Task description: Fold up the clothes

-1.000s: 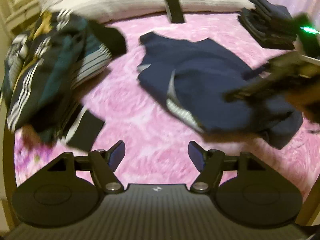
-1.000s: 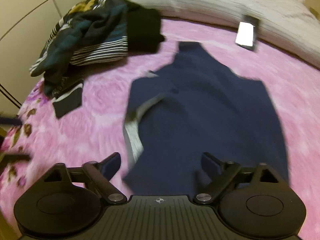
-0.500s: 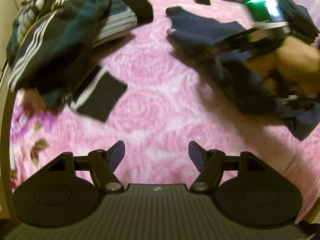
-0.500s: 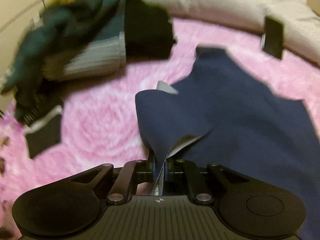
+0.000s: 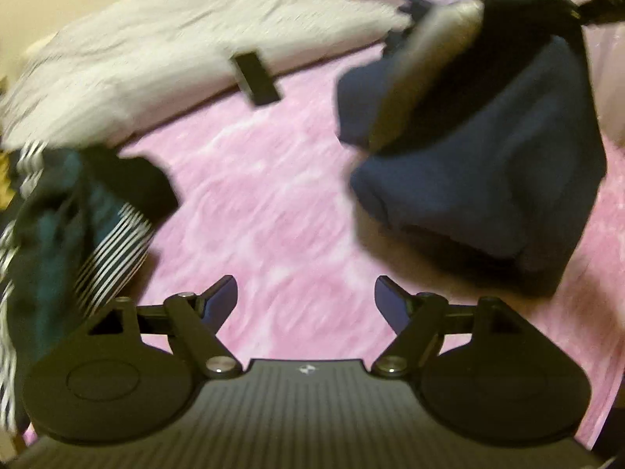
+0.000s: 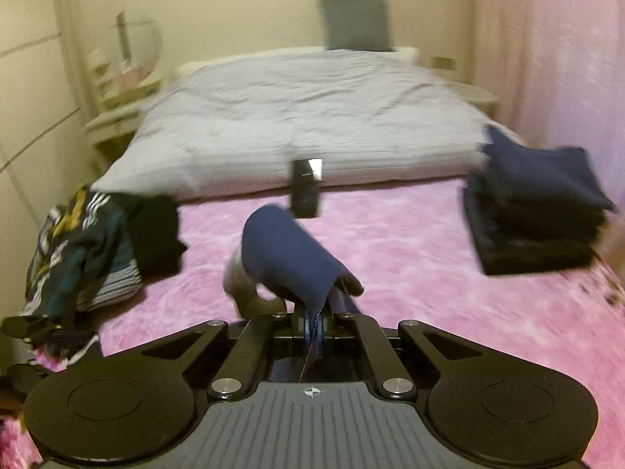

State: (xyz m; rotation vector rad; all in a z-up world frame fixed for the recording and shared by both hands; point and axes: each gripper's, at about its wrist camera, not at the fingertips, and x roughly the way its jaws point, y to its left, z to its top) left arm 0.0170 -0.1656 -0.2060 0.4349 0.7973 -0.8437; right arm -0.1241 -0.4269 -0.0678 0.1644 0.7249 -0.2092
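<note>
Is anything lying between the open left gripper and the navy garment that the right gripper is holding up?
Nothing visible does. Only bare pink fluffy blanket separates the left gripper from the hanging navy blue garment, clamped by the right gripper. The striped clothes pile lies off to its left.

On the blanket we find the unfolded heap at left and the folded stack at right; the duvet lies behind, the phone on its front edge.
</note>
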